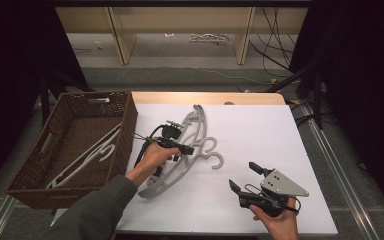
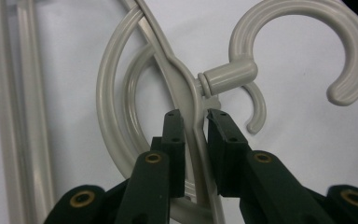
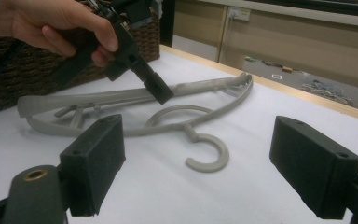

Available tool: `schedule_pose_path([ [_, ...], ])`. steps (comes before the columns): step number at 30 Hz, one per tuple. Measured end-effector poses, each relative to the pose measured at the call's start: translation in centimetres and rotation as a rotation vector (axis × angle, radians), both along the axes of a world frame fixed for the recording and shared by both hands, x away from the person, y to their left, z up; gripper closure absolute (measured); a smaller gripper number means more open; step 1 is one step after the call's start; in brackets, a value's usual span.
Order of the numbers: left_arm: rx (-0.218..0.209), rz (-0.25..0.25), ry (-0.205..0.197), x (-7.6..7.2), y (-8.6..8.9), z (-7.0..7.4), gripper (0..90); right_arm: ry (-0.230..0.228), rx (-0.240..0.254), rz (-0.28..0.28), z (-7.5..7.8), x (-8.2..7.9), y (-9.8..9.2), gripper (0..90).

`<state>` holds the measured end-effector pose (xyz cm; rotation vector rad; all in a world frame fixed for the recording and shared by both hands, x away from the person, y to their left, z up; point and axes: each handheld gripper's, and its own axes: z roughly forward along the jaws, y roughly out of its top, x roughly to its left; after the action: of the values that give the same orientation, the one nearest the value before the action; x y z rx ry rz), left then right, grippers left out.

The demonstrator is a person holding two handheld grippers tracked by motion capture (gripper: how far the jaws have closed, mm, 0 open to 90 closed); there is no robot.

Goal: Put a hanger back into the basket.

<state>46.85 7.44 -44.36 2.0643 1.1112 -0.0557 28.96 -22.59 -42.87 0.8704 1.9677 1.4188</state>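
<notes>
A grey plastic hanger (image 1: 196, 122) lies on the white table top (image 1: 260, 130), its hook (image 1: 215, 159) pointing toward me. My left gripper (image 1: 189, 150) reaches over it from the left. In the left gripper view the jaws (image 2: 196, 116) are shut on the hanger's thin middle rib just below the hook's neck (image 2: 228, 77). The right gripper view has the hanger (image 3: 121, 97) stretched across the table, with the left gripper (image 3: 161, 93) on its upper arm. My right gripper (image 1: 243, 175) stands open near the front right, apart from the hanger, nothing between its pads (image 3: 93, 158).
A brown wicker basket (image 1: 129, 125) stands at the table's left edge with a white hanger (image 1: 87, 155) inside. Bare white surface lies to the right of the grey hanger. Beyond the table's far edge are wooden shelf legs (image 1: 121, 35) and cables (image 1: 275, 40) on the floor.
</notes>
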Motion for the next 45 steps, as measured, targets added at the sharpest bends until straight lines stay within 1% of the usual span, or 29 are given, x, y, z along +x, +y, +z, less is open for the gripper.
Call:
schedule_pose_path([
  [1, -0.008, 0.008, 0.003, 0.0, 0.2, 0.2, 77.9, -0.009, -0.002, -0.004, 0.0, 0.0, 0.0, 18.9],
  [2, -0.013, 0.015, 0.003, -0.1, 0.4, 0.3, 78.4, 0.000, -0.008, 0.003, 0.0, 0.0, -0.1, 18.9],
  [3, 0.001, 0.014, -0.005, -0.1, 0.6, 0.5, 78.7, 0.004, -0.008, 0.003, 0.0, 0.0, 0.0, 18.9],
  [4, 0.001, 0.010, -0.006, 0.0, 0.9, 0.6, 78.9, 0.004, -0.008, 0.003, 0.0, 0.0, 0.0, 18.9],
  [6, -0.002, 0.025, -0.008, 0.1, 1.5, 0.8, 79.6, -0.003, -0.006, 0.002, 0.0, 0.0, 0.0, 18.9],
  [8, -0.029, 0.054, 0.005, 0.1, 2.1, 0.8, 80.4, 0.002, -0.007, 0.006, 0.0, 0.0, 0.0, 18.9],
  [12, -0.036, 0.067, -0.009, 0.0, 3.0, 1.4, 81.0, 0.000, -0.008, 0.007, 0.0, 0.0, 0.0, 18.9],
  [14, -0.047, 0.071, -0.010, -0.2, 3.3, 1.7, 81.0, 0.000, -0.008, 0.008, 0.0, 0.0, 0.0, 18.9],
  [17, -0.053, 0.060, -0.026, -0.4, 3.7, 2.3, 81.2, -0.002, -0.007, 0.009, 0.0, 0.1, 0.0, 18.9],
  [18, -0.062, 0.063, -0.027, -0.5, 3.7, 2.4, 81.2, 0.022, -0.003, 0.008, 0.0, -0.1, 0.1, 18.9],
  [20, -0.071, 0.053, -0.033, -0.7, 3.9, 2.7, 81.2, 0.020, 0.000, 0.009, 0.0, -0.1, 0.1, 18.9],
  [22, -0.088, 0.048, -0.032, -0.9, 4.0, 3.0, 81.2, 0.020, -0.001, 0.010, 0.0, -0.1, 0.1, 18.9],
  [24, -0.102, 0.044, -0.040, -1.2, 4.1, 3.3, 81.2, 0.021, -0.001, 0.010, 0.0, -0.1, 0.1, 18.9],
  [26, -0.113, 0.034, -0.051, -1.5, 4.1, 3.6, 81.2, -0.003, -0.006, 0.009, 0.0, 0.1, 0.0, 18.9],
  [27, -0.116, 0.035, -0.061, -1.7, 4.1, 3.8, 81.2, 0.021, -0.001, 0.010, 0.0, -0.1, 0.1, 18.9],
  [29, -0.120, 0.028, -0.080, -2.0, 4.0, 4.1, 81.1, 0.020, -0.002, 0.009, 0.0, -0.1, 0.1, 18.9],
  [32, -0.136, 0.009, -0.087, -2.5, 3.9, 4.7, 81.1, 0.020, -0.002, 0.010, 0.0, -0.1, 0.1, 18.9],
  [34, -0.138, 0.001, -0.096, -2.8, 3.9, 5.1, 81.1, 0.023, -0.002, 0.008, 0.0, -0.1, 0.1, 18.9],
  [36, -0.148, -0.008, -0.097, -3.2, 3.8, 5.3, 81.2, -0.001, -0.006, 0.008, 0.0, 0.0, 0.0, 18.9],
  [38, -0.155, -0.025, -0.095, -3.6, 3.7, 5.6, 81.1, 0.021, -0.002, 0.010, 0.0, -0.1, 0.1, 18.9],
  [42, -0.164, -0.056, -0.105, -4.6, 3.5, 6.2, 81.1, 0.020, -0.001, 0.009, 0.0, -0.1, 0.1, 18.9],
  [45, -0.178, -0.067, -0.108, -5.2, 3.5, 6.7, 81.0, 0.021, -0.002, 0.008, 0.0, -0.1, 0.1, 18.9],
])
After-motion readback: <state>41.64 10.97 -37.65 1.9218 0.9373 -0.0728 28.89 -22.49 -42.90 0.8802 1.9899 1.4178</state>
